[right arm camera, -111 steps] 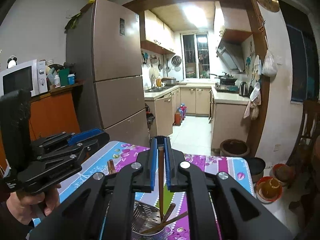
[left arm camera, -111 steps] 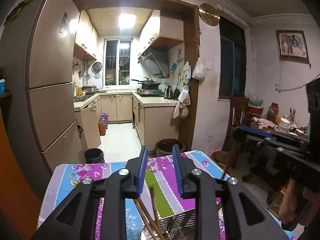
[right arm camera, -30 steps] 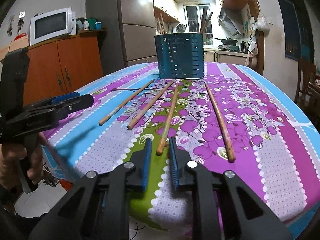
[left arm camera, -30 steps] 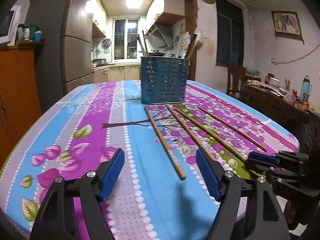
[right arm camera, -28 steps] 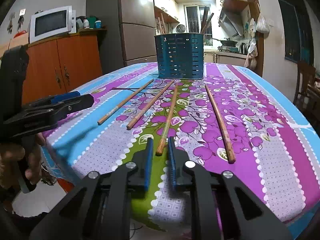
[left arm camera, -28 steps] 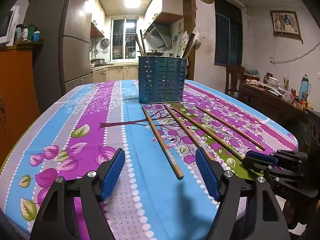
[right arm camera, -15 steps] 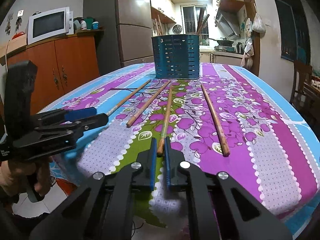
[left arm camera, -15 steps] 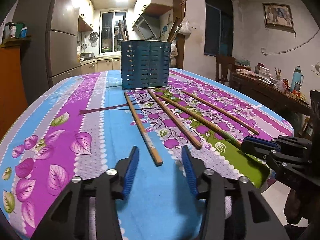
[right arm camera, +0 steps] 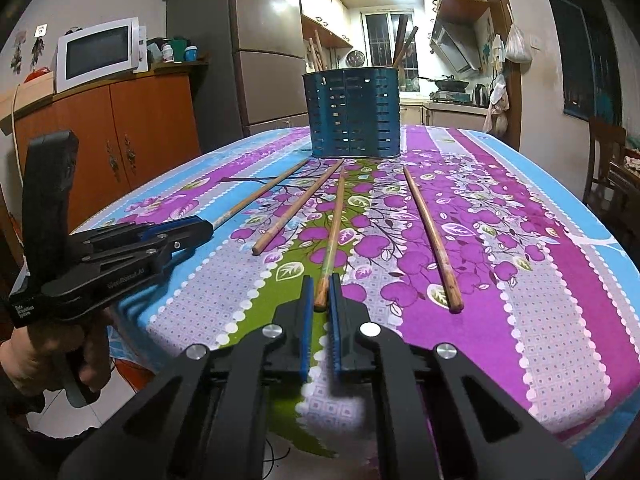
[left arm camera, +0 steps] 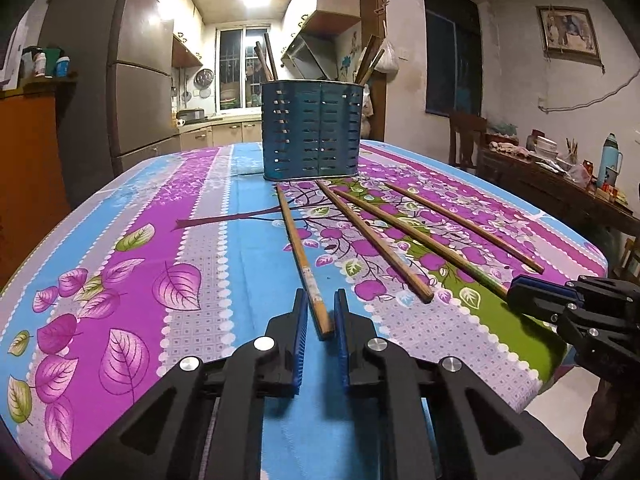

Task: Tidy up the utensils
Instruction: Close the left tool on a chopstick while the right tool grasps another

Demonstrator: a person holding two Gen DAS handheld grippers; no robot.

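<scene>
Several wooden chopsticks lie fanned out on the flowered tablecloth in front of a blue slotted utensil holder (left arm camera: 312,132) that holds more sticks; the holder also shows in the right wrist view (right arm camera: 354,114). My left gripper (left arm camera: 320,300) has its jaws narrowed around the near end of the leftmost chopstick (left arm camera: 298,248), with small gaps still showing. My right gripper (right arm camera: 320,286) has closed on the near end of the third chopstick (right arm camera: 334,224). Each gripper shows in the other's view, the right one (left arm camera: 520,290) and the left one (right arm camera: 200,226).
The table (left arm camera: 192,216) ends just below both grippers. An orange cabinet (right arm camera: 132,132) with a microwave (right arm camera: 98,54) stands to the left, a fridge behind it. A chair (left arm camera: 466,140) and a cluttered side table (left arm camera: 560,184) stand to the right.
Both grippers came down from above the holder to the table's near edge. The left jaws narrowed from wide open around the leftmost chopstick. The right jaws closed on the third chopstick's end.
</scene>
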